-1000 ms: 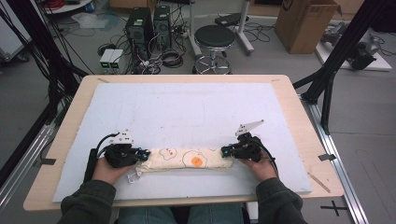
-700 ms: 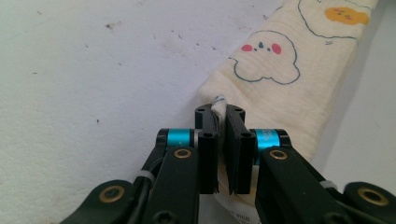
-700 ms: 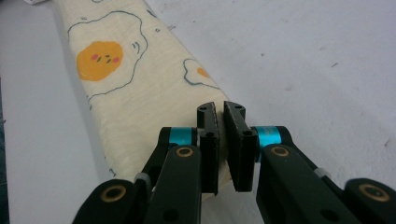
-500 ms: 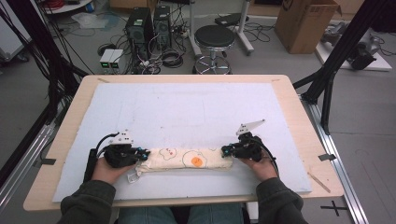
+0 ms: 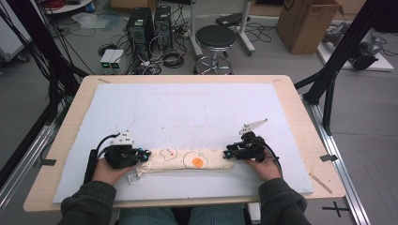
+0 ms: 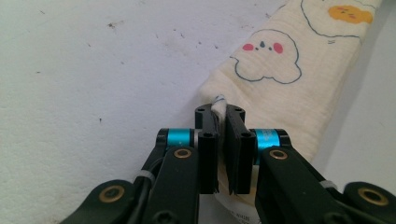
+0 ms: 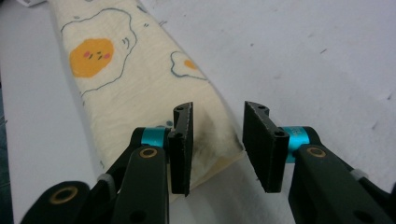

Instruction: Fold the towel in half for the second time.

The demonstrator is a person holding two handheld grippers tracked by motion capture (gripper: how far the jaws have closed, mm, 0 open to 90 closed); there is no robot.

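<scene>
- At the near edge of the tabletop [image 5: 300, 101], the person's sleeves and hands come in from below; the left hand [image 5: 107, 169] and right hand [image 5: 264, 166] each carry a tool.
- The folded cloth [image 5: 185, 159] lies as a long narrow strip on the white foam mat [image 5: 187, 112] between the two tools, cream-coloured, printed with fried eggs and a blushing cloud face.
- The left tool [image 6: 223, 140] is clenched on the cloth's left end corner, its jaws pinching a small fold of fabric; in the high view it sits at [image 5: 141, 154].
- The right tool [image 7: 217, 144] is released: its jaws have just been opening and stand apart, with the cloth's right end corner lying between them, untouched by the pads. In the high view it sits at [image 5: 230, 152].
- A small white tag [image 5: 133, 177] pokes out below the cloth's left end; its print is too small to read.
- The mat is speckled with small dark marks; nothing else lies on it.
- Beyond the tabletop stand a black round stool [image 5: 215, 37], two computer towers [image 5: 150, 23] amid loose cables, and a cardboard box [image 5: 305, 23] on the grey floor.
- Black frame struts [image 5: 345, 51] rise at both sides.
</scene>
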